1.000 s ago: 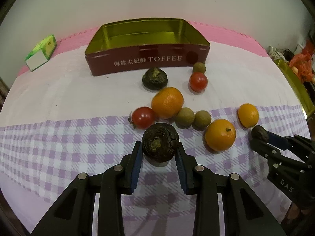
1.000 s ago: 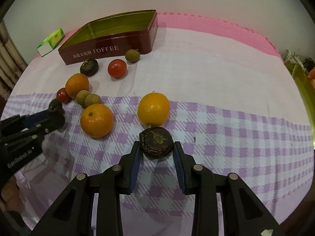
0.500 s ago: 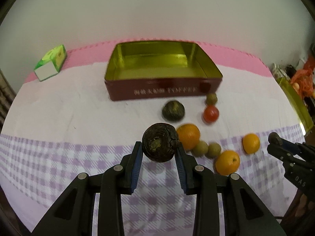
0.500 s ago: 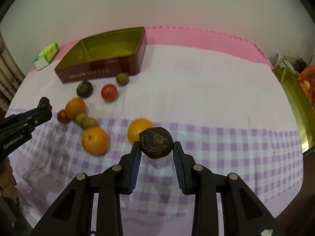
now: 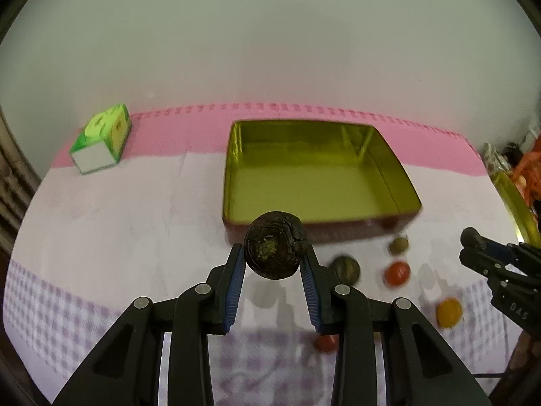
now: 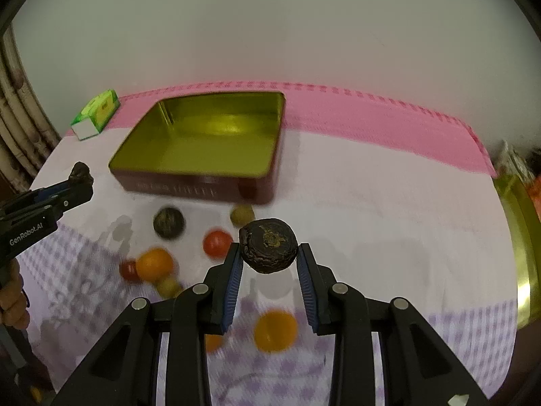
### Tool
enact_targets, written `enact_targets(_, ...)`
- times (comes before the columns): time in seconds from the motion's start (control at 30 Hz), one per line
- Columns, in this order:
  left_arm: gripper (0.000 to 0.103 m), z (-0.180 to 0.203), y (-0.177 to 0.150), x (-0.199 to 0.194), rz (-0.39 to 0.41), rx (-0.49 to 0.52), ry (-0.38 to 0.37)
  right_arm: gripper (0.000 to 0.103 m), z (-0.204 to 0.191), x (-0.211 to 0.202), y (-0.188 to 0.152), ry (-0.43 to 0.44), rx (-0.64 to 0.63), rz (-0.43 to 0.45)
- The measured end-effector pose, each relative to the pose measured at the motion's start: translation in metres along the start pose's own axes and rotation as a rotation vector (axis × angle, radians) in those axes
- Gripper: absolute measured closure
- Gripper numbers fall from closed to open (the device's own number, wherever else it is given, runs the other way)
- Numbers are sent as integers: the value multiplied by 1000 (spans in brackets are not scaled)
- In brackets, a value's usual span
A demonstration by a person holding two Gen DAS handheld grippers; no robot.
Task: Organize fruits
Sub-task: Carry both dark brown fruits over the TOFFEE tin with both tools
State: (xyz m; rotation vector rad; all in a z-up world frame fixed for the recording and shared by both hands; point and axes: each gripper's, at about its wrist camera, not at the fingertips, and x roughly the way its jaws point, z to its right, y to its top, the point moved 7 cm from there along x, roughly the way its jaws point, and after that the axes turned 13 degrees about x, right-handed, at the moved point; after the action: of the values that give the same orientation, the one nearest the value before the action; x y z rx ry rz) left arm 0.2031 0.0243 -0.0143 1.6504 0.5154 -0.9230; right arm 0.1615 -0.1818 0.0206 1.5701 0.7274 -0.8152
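Observation:
My left gripper (image 5: 273, 253) is shut on a dark wrinkled fruit (image 5: 274, 245) and holds it in the air just short of the near wall of the toffee tin (image 5: 338, 230). My right gripper (image 6: 268, 253) is shut on a second dark wrinkled fruit (image 6: 268, 245), held in the air to the right of the tin (image 6: 203, 182). The tin's gold inside shows no fruit. On the cloth lie a third dark fruit (image 6: 169, 222), tomatoes (image 6: 217, 242), oranges (image 6: 275, 330) and small brownish-green fruits (image 6: 241, 214).
A green and white carton (image 5: 101, 138) lies at the back left on the pink strip. A gold tin lid (image 6: 520, 253) lies at the right edge of the table. A white wall stands behind the table. The left gripper shows in the right wrist view (image 6: 81, 172).
Both grippers have risen off the checked cloth with their dark fruits and moved toward the tin. The loose fruits now lie below and behind the fingertips.

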Motion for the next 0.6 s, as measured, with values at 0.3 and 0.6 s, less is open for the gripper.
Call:
enact_targets(0.3,69,-14,38,41,-22,7,-21,73,-37,36,52,21,-63,17)
enact_targets(0.6,69,-8,45,74,-61,17,-27,73,-51,77,65,15,-95,-38)
